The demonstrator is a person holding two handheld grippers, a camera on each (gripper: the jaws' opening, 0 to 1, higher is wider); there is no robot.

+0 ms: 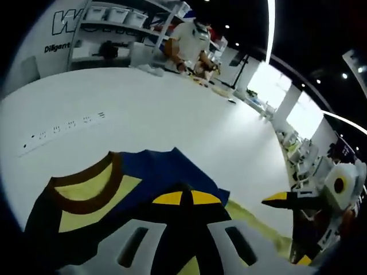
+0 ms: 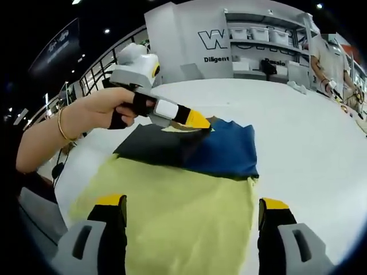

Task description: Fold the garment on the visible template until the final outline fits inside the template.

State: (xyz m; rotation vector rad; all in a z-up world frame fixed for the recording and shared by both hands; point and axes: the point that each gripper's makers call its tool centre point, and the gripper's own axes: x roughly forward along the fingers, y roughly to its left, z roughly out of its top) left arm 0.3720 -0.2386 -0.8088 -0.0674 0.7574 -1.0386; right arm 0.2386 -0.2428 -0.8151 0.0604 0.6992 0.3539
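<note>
Left tool [image 2: 198,121] apparently pinching garment [image 2: 189,189] collar; right tool [image 2: 192,215] apart.

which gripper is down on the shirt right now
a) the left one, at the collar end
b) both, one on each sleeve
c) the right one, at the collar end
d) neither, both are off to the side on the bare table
a: in the right gripper view the left gripper, held in a hand, has its yellow tips down on the collar end of the shirt, while the right gripper hangs open over the yellow part, holding nothing.
</note>
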